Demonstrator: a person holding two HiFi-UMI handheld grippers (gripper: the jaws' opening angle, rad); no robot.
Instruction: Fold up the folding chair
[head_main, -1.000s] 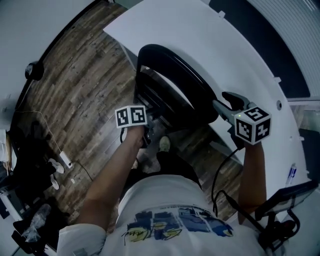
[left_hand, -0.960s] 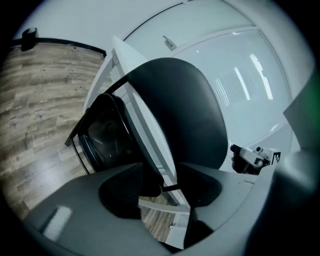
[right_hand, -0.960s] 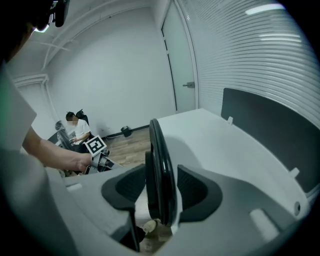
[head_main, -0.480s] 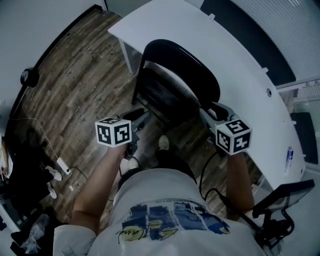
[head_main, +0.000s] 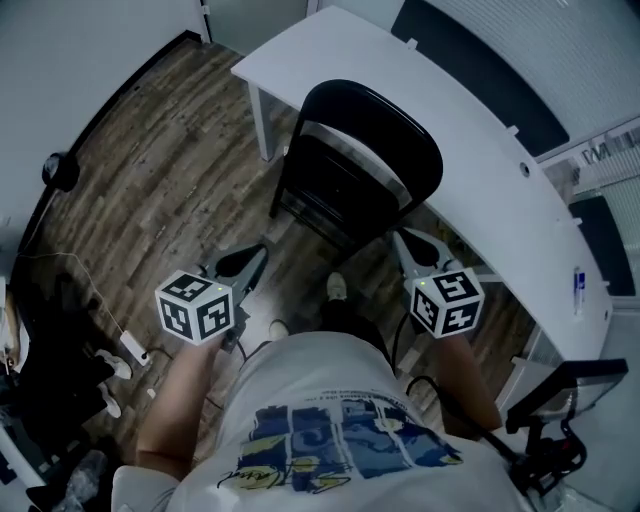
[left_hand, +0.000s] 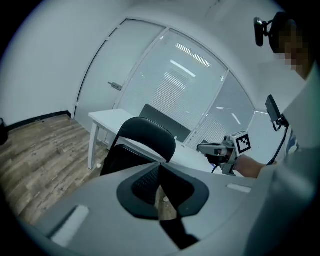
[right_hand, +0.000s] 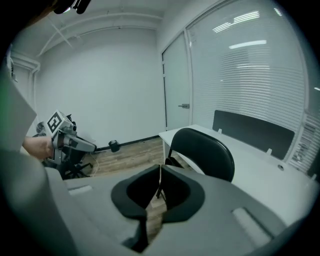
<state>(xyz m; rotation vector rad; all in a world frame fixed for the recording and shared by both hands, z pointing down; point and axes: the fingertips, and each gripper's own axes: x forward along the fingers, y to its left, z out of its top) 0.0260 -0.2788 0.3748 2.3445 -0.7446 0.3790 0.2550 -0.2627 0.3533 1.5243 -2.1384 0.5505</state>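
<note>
The black folding chair (head_main: 360, 165) stands folded flat and upright on the wood floor, just in front of the white table (head_main: 470, 130). Neither gripper touches it. My left gripper (head_main: 262, 252) hangs to the chair's lower left, its jaws just closed with nothing between them. My right gripper (head_main: 400, 238) is at the chair's lower right, also just closed and empty. In the left gripper view the chair (left_hand: 145, 137) rises beyond the shut left gripper (left_hand: 160, 172), and the right gripper (left_hand: 210, 148) shows beside it. In the right gripper view the chair (right_hand: 205, 150) stands past the shut right gripper (right_hand: 160, 175).
The person's shoes (head_main: 335, 288) stand close before the chair. Cables and a power strip (head_main: 130, 345) lie on the floor at left. A dark stand (head_main: 560, 400) is at the lower right. Behind the table is a glass wall with blinds (left_hand: 180, 90).
Both grippers have drawn back from the chair toward the person, and their jaws have closed empty. The chair now stands alone, upright and flat.
</note>
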